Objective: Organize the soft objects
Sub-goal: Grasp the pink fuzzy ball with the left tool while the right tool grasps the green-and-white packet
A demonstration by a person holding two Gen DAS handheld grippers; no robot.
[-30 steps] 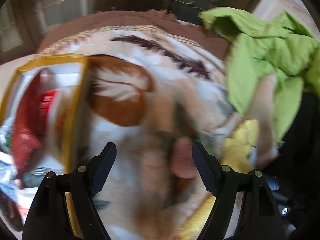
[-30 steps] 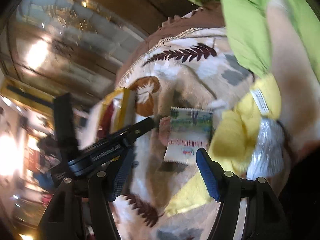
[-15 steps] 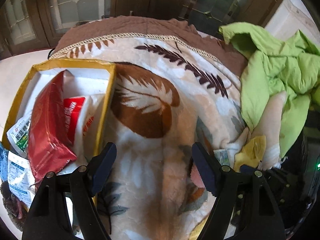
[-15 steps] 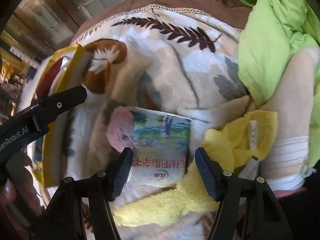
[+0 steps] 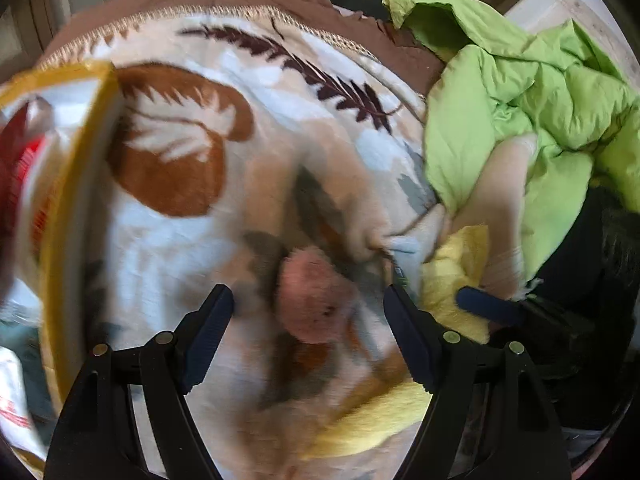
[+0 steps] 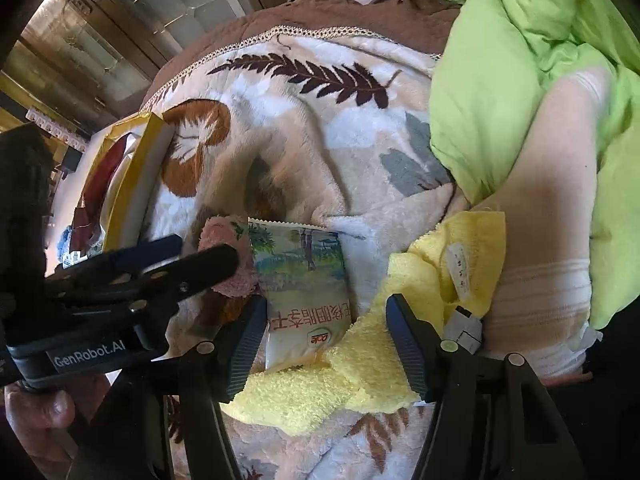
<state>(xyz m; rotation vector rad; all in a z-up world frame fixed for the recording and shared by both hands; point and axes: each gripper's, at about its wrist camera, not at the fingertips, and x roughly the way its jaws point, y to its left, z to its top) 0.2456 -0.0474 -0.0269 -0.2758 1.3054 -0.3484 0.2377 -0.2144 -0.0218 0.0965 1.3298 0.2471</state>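
Observation:
A pink fluffy item [image 5: 316, 300] lies on the leaf-patterned blanket [image 5: 248, 160], blurred, between the spread fingers of my left gripper [image 5: 306, 304], which is open just above it. In the right wrist view the left gripper [image 6: 196, 254] reaches over the same pink fluffy item [image 6: 224, 240]. Beside it lies a printed snack packet [image 6: 304, 276]. My right gripper [image 6: 326, 312] is open, with the packet's lower end and part of a yellow towel [image 6: 440, 272] between its fingers. The yellow towel [image 5: 456, 276] also shows at the right of the left wrist view.
A yellow-rimmed box [image 5: 76, 200] holding red and white packets stands at the left. A lime green jacket [image 6: 500, 80] and a beige garment [image 6: 552, 200] are heaped at the right. A hand [image 6: 36, 408] holds the left gripper's handle.
The left gripper has dropped lower and rightward, so the pink item now sits between its fingers. The right gripper has moved closer to the packet and towel.

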